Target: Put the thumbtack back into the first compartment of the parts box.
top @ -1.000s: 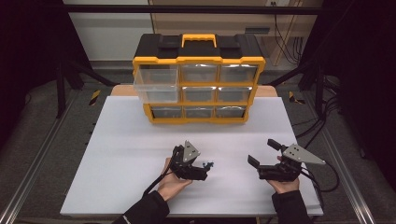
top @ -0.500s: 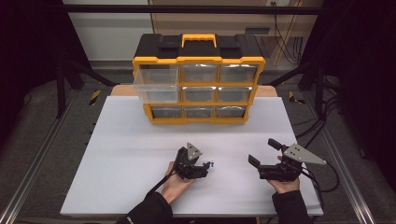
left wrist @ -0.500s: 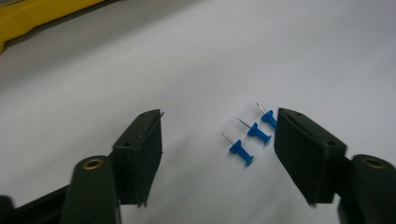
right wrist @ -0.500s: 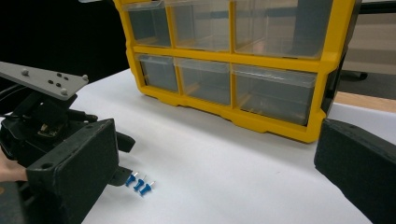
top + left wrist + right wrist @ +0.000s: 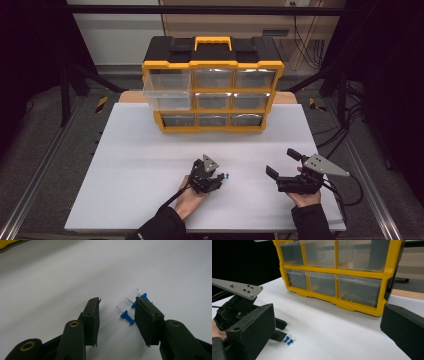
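Straddling blue pushpins (image 5: 127, 315), the left tongs (image 5: 116, 315) stand agape on the table (image 5: 135, 165).

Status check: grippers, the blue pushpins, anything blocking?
Left gripper open, low over the blue pushpins, nothing gripped. Right gripper open, empty, off to the side. Pins loose on the white table; path clear. Organizer's top-left drawer pulled out.

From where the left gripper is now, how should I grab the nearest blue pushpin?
Close on the nearest pushpin's blue plastic head, not the pin. It lies on its side, needle pointing away, so come down over it with the left gripper, jaws either side of the head.
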### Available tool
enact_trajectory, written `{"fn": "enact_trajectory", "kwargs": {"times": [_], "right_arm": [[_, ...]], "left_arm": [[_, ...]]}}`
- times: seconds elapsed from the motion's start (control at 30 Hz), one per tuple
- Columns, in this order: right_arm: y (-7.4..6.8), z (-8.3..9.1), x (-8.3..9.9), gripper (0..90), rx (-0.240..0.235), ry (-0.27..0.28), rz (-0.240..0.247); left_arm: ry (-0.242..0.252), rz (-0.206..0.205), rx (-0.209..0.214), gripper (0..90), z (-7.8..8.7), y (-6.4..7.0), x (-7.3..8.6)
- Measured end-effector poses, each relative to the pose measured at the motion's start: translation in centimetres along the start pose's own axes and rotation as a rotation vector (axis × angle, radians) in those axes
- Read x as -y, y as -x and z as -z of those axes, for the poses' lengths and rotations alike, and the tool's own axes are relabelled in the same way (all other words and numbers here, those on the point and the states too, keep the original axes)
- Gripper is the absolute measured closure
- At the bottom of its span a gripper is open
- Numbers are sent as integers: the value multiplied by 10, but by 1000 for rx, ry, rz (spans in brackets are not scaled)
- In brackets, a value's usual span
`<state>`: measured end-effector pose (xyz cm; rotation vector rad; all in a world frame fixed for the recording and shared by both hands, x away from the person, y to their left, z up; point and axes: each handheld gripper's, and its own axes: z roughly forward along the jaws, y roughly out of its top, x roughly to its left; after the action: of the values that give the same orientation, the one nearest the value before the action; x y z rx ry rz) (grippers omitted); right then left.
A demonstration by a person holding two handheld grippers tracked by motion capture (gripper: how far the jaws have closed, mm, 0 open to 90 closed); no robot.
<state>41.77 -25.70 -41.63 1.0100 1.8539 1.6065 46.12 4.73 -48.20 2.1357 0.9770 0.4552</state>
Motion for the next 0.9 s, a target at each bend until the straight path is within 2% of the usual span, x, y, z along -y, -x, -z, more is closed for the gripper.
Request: {"fn": "enact_trajectory", "kwargs": {"times": [0.37,0.4,0.47,0.67,0.8,0.9], "right_arm": [[0,1,0,4,-2,6,-5],[0,1,0,4,1,6,-3],[0,1,-1,4,-1,6,-3],[0,1,-1,4,-1,7,-3],[0,1,-1,4,-3,7,-5],[0,1,0,4,-1,5,-4]], "left_arm": [[-8,-5,-7,641,2,0,0],[-18,-17,-10,647,2,0,0],[-17,-16,-10,666,2,0,0],[-31,-25,-9,750,3,-2,0],[-34,-25,-8,791,4,-2,-1],[-22,-9,1,830,3,-2,-1]]}}
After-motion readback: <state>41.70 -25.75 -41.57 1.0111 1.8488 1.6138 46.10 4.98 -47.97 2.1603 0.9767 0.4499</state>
